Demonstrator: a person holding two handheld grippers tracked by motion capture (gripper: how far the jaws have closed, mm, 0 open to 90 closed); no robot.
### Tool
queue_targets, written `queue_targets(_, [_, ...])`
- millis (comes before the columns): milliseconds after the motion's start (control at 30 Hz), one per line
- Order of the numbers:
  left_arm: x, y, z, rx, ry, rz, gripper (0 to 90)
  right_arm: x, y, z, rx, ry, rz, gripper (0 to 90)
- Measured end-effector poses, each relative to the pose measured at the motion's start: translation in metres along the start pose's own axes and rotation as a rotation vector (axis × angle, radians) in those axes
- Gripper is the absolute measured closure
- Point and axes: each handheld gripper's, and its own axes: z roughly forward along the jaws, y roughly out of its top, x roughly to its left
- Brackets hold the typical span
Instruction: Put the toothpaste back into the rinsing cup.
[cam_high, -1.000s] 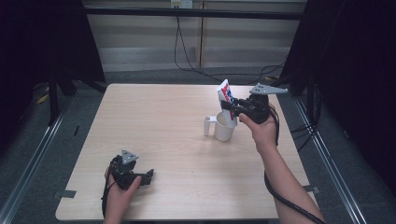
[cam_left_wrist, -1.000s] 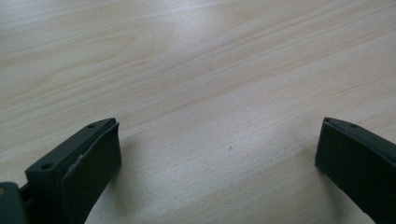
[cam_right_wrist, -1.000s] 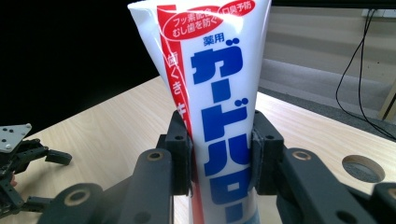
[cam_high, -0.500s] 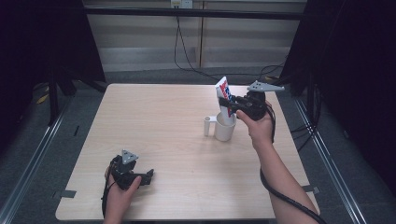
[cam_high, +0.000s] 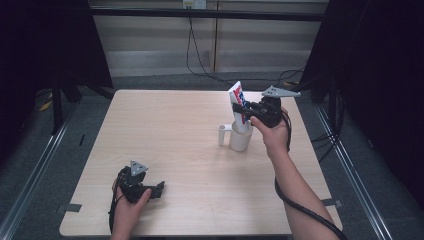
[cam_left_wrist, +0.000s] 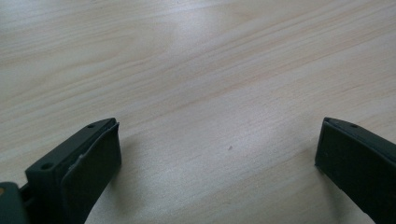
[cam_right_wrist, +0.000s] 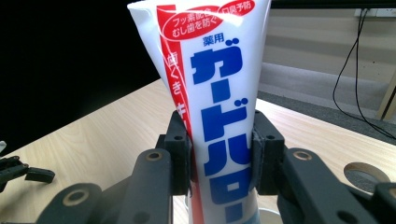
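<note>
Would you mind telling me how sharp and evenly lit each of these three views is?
High view: soft overall, table evenly lit, surroundings dark. Left gripper view: wood grain fairly sharp, the near jaws of the left gripper blurred. Right gripper view: print on the toothpaste tube crisp, mild glare at its top, left background black.

On the white toothpaste tube you can read big blue Japanese letters, ガードハロー, running down its face. Above them stands 薬用 in blue. In the red oval at the top you read フッ素配合 and むし歯を防ぐ, with 口臭予防 beside it. The red stripe carries white letters starting 歯ぐき, partly hidden lower down.
</note>
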Motion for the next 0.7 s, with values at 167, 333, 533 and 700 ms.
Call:
queue_targets(167, [0.000,0.000,0.000,0.003,0.001,0.002,0.0,-0.002,-0.005,0.003,-0.003,-0.010,0.004,66.1])
queue_targets(333, [0.000,0.000,0.000,0.002,0.001,0.002,0.0,-0.006,-0.009,0.004,-0.001,-0.019,0.011,65.9])
queue_targets(533, [0.000,0.000,0.000,0.003,0.001,0.002,0.0,-0.010,-0.013,0.005,0.001,-0.035,0.020,65.8])
queue_targets(700, [0.000,0.000,0.000,0.002,0.001,0.003,0.0,-0.013,-0.015,0.007,-0.001,-0.042,0.029,65.7])
